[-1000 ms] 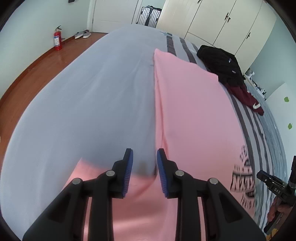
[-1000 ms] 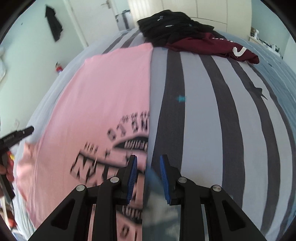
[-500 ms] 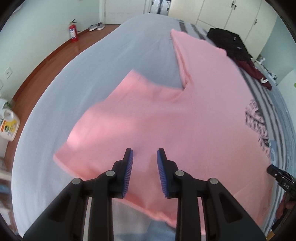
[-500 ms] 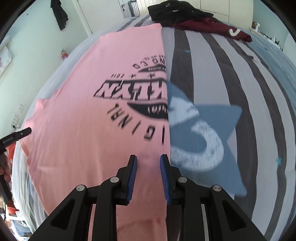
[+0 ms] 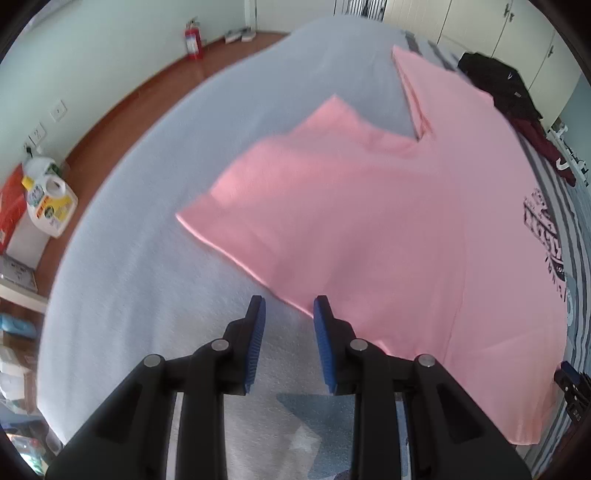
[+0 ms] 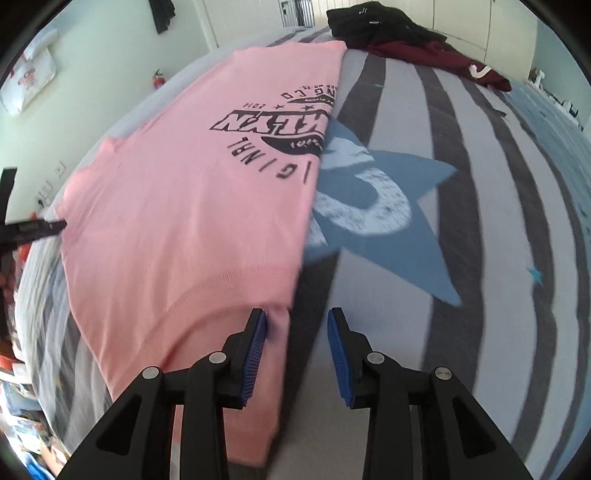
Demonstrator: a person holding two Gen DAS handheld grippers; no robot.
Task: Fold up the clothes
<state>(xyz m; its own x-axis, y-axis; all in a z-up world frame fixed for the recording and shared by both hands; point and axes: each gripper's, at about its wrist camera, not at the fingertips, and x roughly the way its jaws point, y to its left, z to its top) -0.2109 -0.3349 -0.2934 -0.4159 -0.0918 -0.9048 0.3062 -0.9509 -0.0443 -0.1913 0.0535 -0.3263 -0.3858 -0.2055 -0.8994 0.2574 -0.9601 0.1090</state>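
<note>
Shirt: pink tee (image 5: 388, 229) lies flat on the bed (image 5: 155, 206), print side up, one side already folded in so a straight edge runs beside the blue star (image 6: 402, 206) on the cover.
Long axis: body runs away from both grippers toward the dark clothes pile (image 6: 391, 26) at the far end; the near end lies just ahead of the fingers.
Sleeve: spread sleeve (image 5: 303, 155) juts out to the left over plain grey sheet, across the body's axis.
Left gripper: left gripper (image 5: 287, 321) hovers over bare sheet, jaws apart with nothing between them; the tee's near edge passes just ahead of its right finger, so the cloth lies ahead and to the right.
Right gripper: right gripper (image 6: 297, 332) is opening; the tee's near corner lies under and beside its left finger, and the pads do not seem to press it, though blur there leaves this unsure.
Nearer hand: left one is nearer the sleeve; right one is nearer the folded edge and the print (image 6: 273, 122).
Step in hand: probably letting go after laying the tee out.
Next move, as a guess: left gripper goes forward and slightly left to the sleeve's outer edge, then carries it right, across the long axis.
Risk: thin cloth may drag and rumple the flat layer beneath.
</note>
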